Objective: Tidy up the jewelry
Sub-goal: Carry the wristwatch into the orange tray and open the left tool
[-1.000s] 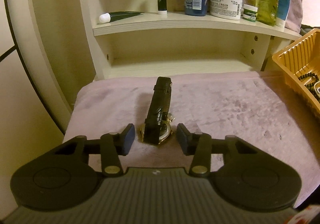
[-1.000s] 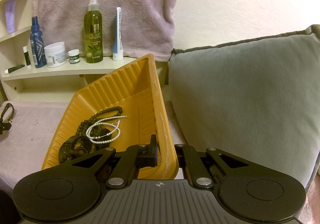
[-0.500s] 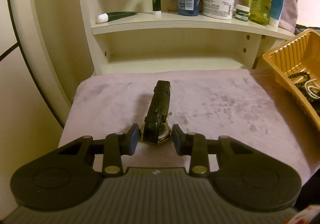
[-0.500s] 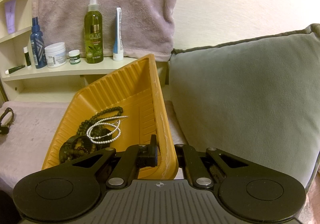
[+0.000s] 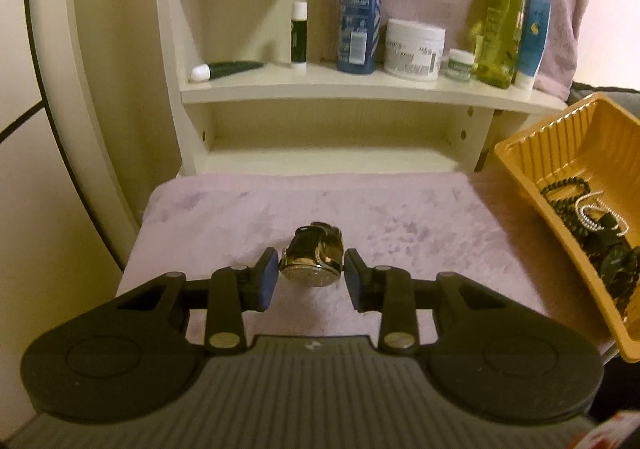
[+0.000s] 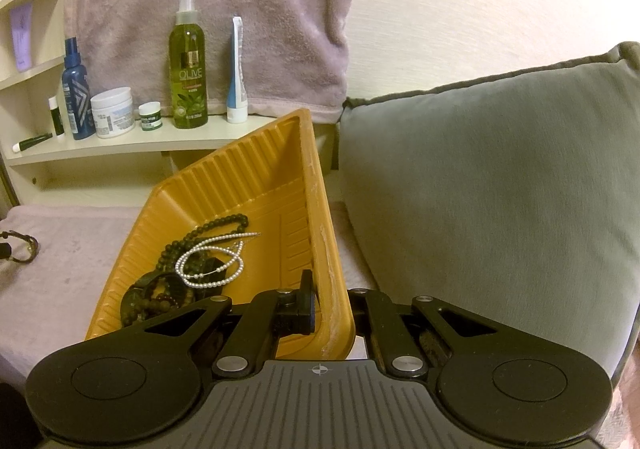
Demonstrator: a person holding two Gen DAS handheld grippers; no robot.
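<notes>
A gold-cased watch [image 5: 312, 261] with a black strap sits between the blue pads of my left gripper [image 5: 310, 273], which is shut on its case and holds it just above the pink towel [image 5: 400, 217]. The strap curls up behind the case. In the right wrist view the watch [image 6: 24, 249] shows at the far left edge. My right gripper [image 6: 332, 309] is shut on the near rim of the orange ribbed tray [image 6: 320, 209], which is tilted up. Inside lie a pearl strand [image 6: 212, 269] and dark bead strings [image 6: 216, 225]. The tray [image 5: 532, 153] stands to the watch's right.
A cream shelf [image 5: 360, 93] behind the towel carries bottles, a white jar and tubes. A grey cushion [image 6: 500, 189] fills the space right of the tray. A pink towel hangs on the wall above the shelf.
My left gripper's pads closed in on the watch case and rose with it. The strap, which lay stretched out on the towel, now curls up behind the case. The right gripper and tray kept still.
</notes>
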